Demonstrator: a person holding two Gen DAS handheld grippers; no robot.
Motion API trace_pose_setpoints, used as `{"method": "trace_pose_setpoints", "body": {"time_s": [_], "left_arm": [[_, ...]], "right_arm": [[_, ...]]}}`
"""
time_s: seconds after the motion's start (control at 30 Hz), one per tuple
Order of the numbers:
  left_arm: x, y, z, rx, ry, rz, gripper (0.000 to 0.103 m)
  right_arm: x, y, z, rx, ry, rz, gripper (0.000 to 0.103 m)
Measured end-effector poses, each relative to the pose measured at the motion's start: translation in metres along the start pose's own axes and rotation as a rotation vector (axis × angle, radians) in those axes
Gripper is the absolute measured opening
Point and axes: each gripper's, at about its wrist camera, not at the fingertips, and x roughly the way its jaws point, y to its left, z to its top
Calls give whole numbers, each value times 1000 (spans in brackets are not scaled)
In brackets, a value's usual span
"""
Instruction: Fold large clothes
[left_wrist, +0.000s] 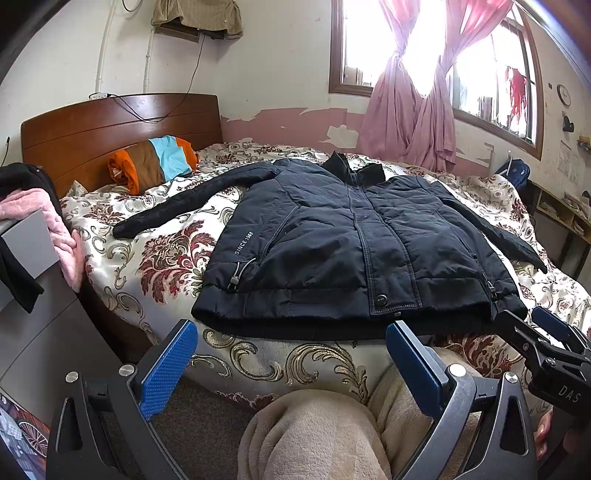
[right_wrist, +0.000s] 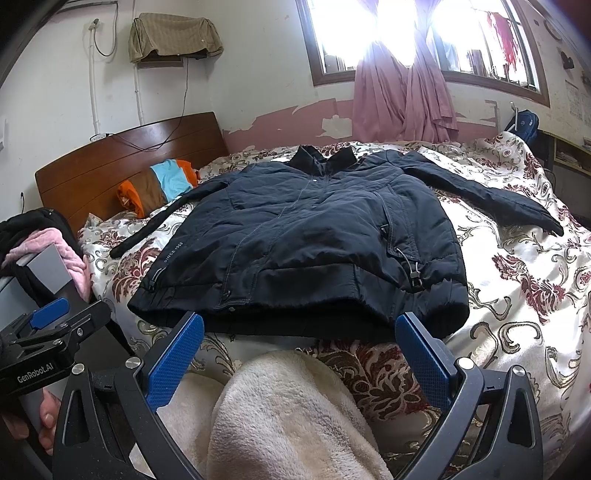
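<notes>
1. The jacket (left_wrist: 343, 240) lies flat on the bed (left_wrist: 162, 254), front up, zipped, collar toward the window (left_wrist: 424, 48) and hem toward the near edge. Both sleeves are spread out to the sides: one reaches toward the headboard (left_wrist: 110, 129), the other toward the far right side of the bed.
2. "SINCE 1968" is printed near the hem on the headboard side, and drawcord toggles hang at the pockets.
3. The left tool (left_wrist: 291, 354) hovers just short of the hem, above the near edge of the bed, its blue pads (left_wrist: 170, 369) wide apart and holding nothing.
4. The right tool (right_wrist: 299, 354) hovers likewise before the hem, nearer the other corner, its blue pads (right_wrist: 424, 358) also spread and empty. In the left wrist view it shows at the right edge; in the right wrist view the left tool shows at the left edge with fingers of a hand (right_wrist: 44, 417) on its handle.
5. A cream fleece (left_wrist: 314, 435) fills the space below both tools.
6. A striped orange, brown and blue pillow (left_wrist: 155, 162) sits against the headboard, well apart from the jacket body and near the tip of one sleeve.
7. Pink and black clothes (left_wrist: 33, 218) are heaped beside the bed at the left.
8. Pink curtains (left_wrist: 413, 122) hang knotted before the window.
</notes>
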Motion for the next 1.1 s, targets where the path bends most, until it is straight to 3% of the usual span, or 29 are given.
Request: {"method": "trace_pose_setpoints", "body": {"time_s": [0.87,1.1], "left_arm": [[1,1,-1,-5,4,3,103],[5,-2,16,-13,32,15,103]], "right_arm": [[4,-2,-3,6,23,-10,102],[4,-25,9,55,26,-47,102]]}}
